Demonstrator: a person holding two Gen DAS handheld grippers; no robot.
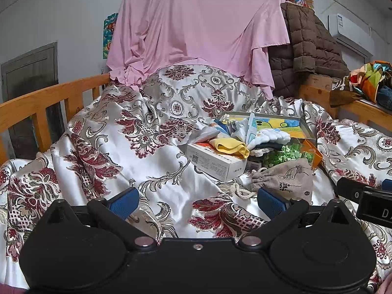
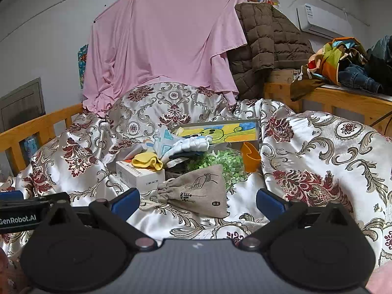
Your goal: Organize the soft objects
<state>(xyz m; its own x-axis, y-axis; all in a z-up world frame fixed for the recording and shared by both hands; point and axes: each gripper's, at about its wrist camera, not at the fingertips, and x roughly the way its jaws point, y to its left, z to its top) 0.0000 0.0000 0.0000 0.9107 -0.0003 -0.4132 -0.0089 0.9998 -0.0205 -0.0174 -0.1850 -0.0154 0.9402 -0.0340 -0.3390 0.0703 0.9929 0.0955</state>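
A pile of small things lies on a floral satin bedspread point(image 1: 122, 152). Nearest is a grey drawstring pouch point(image 1: 286, 178) point(image 2: 198, 191). Behind it are a yellow cloth point(image 1: 232, 147) point(image 2: 147, 161) on a white carton point(image 1: 215, 164) point(image 2: 139, 176), a white fluffy cloth point(image 1: 272, 137) point(image 2: 193, 144), a green leafy bunch point(image 1: 286, 154) point(image 2: 225, 164) and an orange cup point(image 2: 250, 156). My left gripper point(image 1: 196, 202) is open and empty, left of the pouch. My right gripper point(image 2: 197, 202) is open and empty, with the pouch between its fingers.
A painted tray point(image 1: 279, 125) point(image 2: 220, 132) stands behind the pile. A wooden bed rail point(image 1: 36, 107) runs on the left and a wooden shelf point(image 2: 343, 98) with clothes on the right. A pink sheet point(image 1: 196, 29) and a brown quilted coat point(image 2: 267, 44) hang behind.
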